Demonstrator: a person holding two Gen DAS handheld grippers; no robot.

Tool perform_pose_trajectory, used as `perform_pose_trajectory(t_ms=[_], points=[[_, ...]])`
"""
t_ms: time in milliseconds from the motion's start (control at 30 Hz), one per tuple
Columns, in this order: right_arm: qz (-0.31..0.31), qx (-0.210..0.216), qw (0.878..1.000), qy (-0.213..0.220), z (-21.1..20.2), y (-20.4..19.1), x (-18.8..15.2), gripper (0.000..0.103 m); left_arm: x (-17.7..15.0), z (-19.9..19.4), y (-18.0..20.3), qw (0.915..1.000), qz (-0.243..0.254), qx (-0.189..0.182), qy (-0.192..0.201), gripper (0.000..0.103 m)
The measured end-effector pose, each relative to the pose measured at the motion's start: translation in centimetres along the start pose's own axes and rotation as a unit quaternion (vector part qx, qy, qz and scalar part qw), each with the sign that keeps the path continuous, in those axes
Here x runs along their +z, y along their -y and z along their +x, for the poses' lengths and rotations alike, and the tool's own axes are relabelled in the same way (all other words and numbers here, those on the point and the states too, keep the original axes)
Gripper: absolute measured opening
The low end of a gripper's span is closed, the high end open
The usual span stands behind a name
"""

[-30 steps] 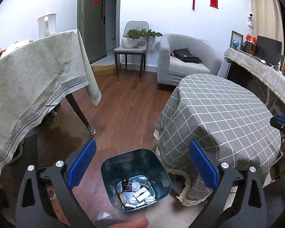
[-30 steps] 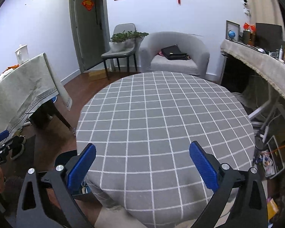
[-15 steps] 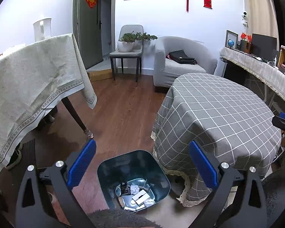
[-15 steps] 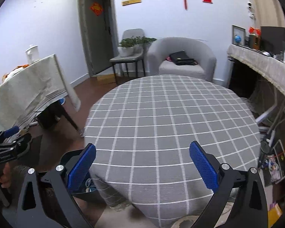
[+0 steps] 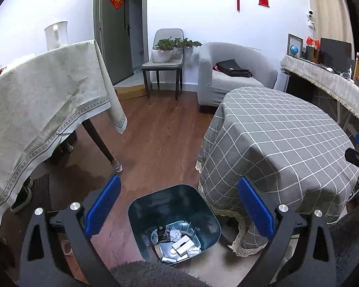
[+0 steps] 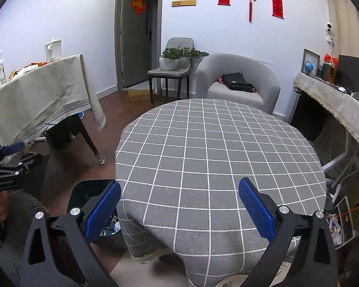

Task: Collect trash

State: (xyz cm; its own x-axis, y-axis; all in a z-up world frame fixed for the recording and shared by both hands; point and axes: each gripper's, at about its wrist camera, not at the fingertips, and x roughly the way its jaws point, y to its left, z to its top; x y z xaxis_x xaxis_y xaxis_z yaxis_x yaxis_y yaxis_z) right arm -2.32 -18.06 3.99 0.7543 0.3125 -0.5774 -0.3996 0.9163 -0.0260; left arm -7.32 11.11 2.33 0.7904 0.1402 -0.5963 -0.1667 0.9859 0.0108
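Down on the floor beside the checked surface (image 5: 287, 131) sits the dark bin (image 5: 173, 217), with the trash (image 5: 177, 241) inside. Left tongs (image 5: 178, 212) hang wide open above it, holding nothing. Right tongs (image 6: 179, 212) gape empty over the cloth, probably because no trash shows there.

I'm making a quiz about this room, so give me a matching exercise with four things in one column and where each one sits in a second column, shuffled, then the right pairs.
Things:
1. black bag
2. potted plants
3. white kettle
4. trash bin

Places:
A. on the grey chair
B. on the floor beside the checked round table
C. on the grey armchair
D. on the table with the beige cloth

Pairs: 1-C, 2-A, 3-D, 4-B
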Motion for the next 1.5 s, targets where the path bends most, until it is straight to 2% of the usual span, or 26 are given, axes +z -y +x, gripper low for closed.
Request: perform_pose_trajectory(t_ms=[1500], points=[[0.016, -0.001, 1.0, -0.003, -0.09, 0.51, -0.2, 0.099, -0.07, -0.25, 0.03, 1.0, -0.008, -0.001, 0.0, 0.1]])
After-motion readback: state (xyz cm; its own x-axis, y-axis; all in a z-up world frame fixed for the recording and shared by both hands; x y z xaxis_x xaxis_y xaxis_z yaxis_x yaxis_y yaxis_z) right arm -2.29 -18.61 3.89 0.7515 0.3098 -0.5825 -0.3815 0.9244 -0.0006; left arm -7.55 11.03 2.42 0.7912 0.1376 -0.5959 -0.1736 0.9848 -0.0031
